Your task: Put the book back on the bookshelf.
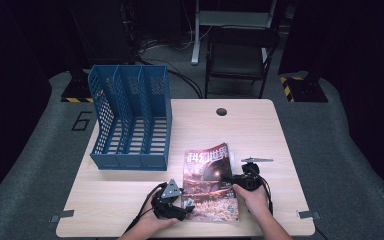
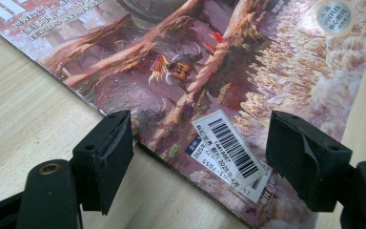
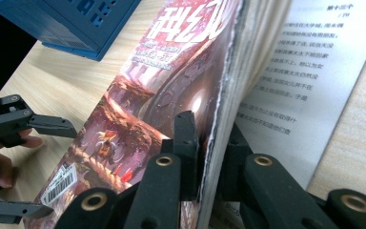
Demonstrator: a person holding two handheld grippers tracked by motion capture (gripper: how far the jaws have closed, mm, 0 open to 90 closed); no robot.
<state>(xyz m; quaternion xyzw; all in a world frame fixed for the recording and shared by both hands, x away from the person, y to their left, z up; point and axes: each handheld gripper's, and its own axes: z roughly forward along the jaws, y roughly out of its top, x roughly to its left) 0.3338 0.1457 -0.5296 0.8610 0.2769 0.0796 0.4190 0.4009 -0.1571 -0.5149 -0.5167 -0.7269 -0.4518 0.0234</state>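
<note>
Glossy red-brown magazine (image 1: 209, 182), barcode sticker (image 2: 228, 149)

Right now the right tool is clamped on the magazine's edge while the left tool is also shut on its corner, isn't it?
Not quite: the left tool stands open around the magazine corner, as the left gripper view shows. The right tool is indeed clamped on its edge.

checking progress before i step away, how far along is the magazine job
Early stage. Done: the right gripper is shut on the magazine, its right edge lifted so a page of text shows beneath. In hand: the left gripper is open, its jaws straddling the lower left corner. Left: the magazine is still on the table; the blue file rack stands empty.
</note>
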